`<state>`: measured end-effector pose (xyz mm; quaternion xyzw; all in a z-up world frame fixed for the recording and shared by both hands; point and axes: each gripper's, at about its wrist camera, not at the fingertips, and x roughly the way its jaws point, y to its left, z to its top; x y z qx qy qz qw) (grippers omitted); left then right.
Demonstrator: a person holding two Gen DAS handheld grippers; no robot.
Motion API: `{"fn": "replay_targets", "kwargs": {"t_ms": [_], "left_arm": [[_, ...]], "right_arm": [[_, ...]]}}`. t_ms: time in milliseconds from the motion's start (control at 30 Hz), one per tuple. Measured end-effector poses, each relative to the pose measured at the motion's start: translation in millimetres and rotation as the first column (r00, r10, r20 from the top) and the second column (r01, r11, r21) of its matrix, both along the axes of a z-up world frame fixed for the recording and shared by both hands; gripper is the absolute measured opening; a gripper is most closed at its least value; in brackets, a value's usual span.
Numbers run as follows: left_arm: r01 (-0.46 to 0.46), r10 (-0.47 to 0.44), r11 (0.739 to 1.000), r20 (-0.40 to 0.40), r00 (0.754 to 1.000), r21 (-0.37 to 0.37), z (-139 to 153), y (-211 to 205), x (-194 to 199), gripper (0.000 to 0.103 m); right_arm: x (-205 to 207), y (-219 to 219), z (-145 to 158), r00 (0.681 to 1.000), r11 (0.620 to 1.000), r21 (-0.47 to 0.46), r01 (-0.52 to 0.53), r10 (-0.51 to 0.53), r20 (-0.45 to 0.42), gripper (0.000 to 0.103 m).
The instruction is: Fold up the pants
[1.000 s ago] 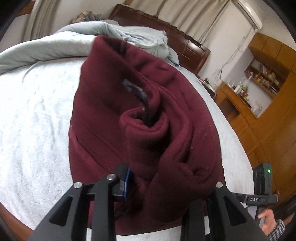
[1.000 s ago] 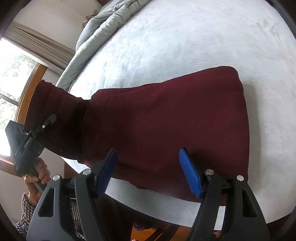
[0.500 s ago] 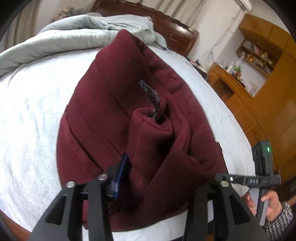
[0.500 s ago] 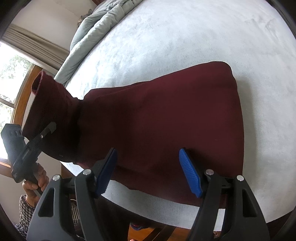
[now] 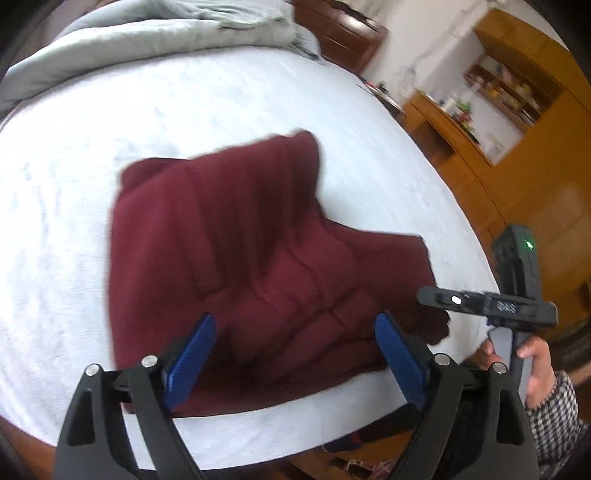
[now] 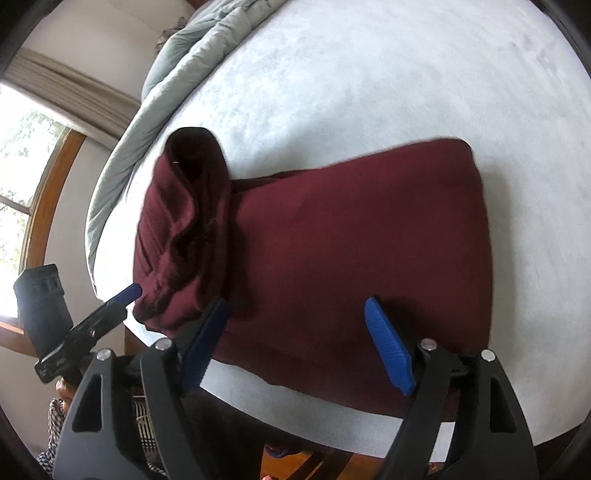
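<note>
The dark red pants (image 5: 236, 258) lie folded on the white bed (image 5: 74, 155), near its front edge. In the right wrist view the pants (image 6: 351, 251) have one end flopped over in a loose bunch (image 6: 184, 229) at the left. My left gripper (image 5: 291, 354) is open and empty, just above the near edge of the pants. My right gripper (image 6: 299, 339) is open and empty, over the pants' near edge. The right gripper also shows in the left wrist view (image 5: 487, 302), and the left gripper in the right wrist view (image 6: 110, 310), beside the bunched end.
A grey duvet (image 5: 147, 33) is heaped at the far end of the bed, before a dark wood headboard (image 5: 343, 29). Wooden cabinets and shelves (image 5: 517, 110) stand to the right. A window with a wooden frame (image 6: 33, 206) is on the left side.
My left gripper has opened and let go of the pants' end, which has dropped onto the rest of the pants. The left gripper has pulled back. My right gripper has stayed open.
</note>
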<state>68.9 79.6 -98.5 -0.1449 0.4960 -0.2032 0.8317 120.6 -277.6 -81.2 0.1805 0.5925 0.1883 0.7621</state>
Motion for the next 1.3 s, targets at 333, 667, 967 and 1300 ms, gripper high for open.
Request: {"fn": "replay_targets", "kwargs": {"t_ms": [333,667,967,1300], "left_arm": [[-0.19,0.203,0.968,-0.069,0.977,0.161,-17.0,37.1,18.9,0.089],[-0.19,0.21,0.965,-0.099,0.973,0.178,-22.1,34.7,14.4,0.089],[-0.247,0.267,0.955,-0.11,0.958,0.167,-17.6,60.2,13.6,0.089],[-0.295,0.309,0.947,-0.112,0.944,0.127,-17.1,77.7,12.7,0.094]], "right_arm": [[24.9,51.6,10.5,0.998,0.992,0.116,-0.038,0.044,-0.046,0.091],[28.1,94.0,35.1,0.991,0.988,0.089,-0.124,0.119,0.054,0.071],[35.9,118.0,2.2,0.987,0.985,0.091,-0.146,0.151,-0.057,0.026],[-5.9,91.2,36.3,0.976,0.964,0.157,-0.216,0.211,0.052,0.016]]}}
